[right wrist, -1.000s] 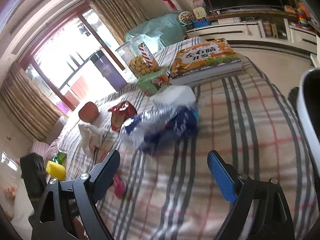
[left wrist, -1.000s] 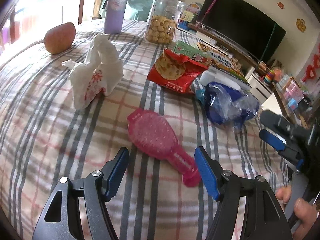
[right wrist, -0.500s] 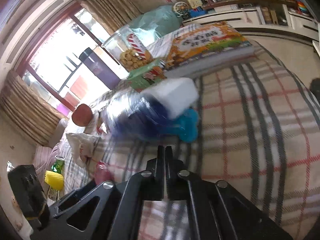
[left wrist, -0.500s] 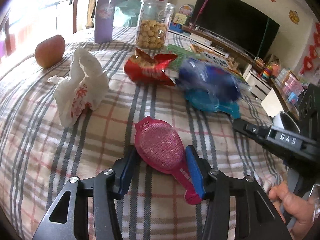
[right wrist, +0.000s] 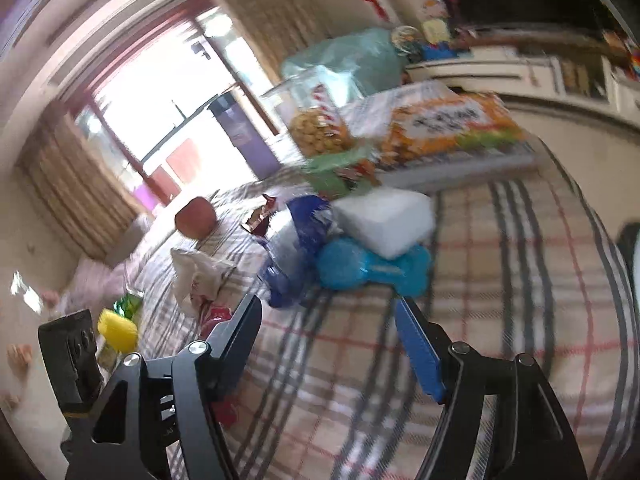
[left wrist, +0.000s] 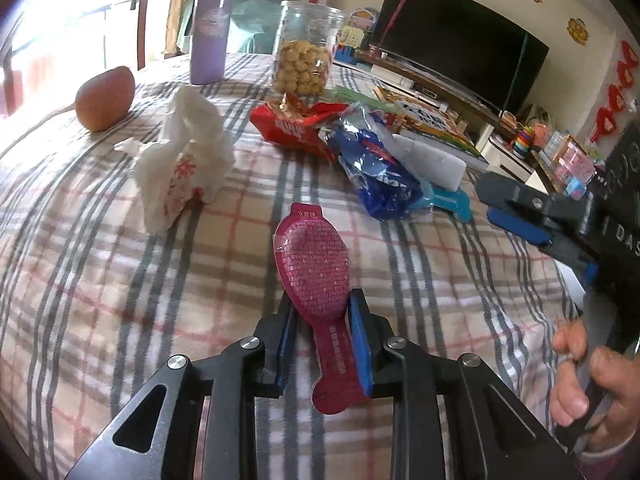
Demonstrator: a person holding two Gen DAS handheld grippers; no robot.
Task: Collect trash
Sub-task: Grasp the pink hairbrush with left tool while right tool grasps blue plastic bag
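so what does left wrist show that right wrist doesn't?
Only left wrist: the left claw shut on the pink packet, the dark TV, and the person's right hand. Only right wrist: the right claw seen from behind, open and holding nothing, and a yellow object at far left. Both: blue wrapper, white bag, cookie jar, apple.

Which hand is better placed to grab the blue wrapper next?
Right. The right gripper is open and empty, pointed at the blue wrapper just ahead. The left gripper is already shut on the pink packet.
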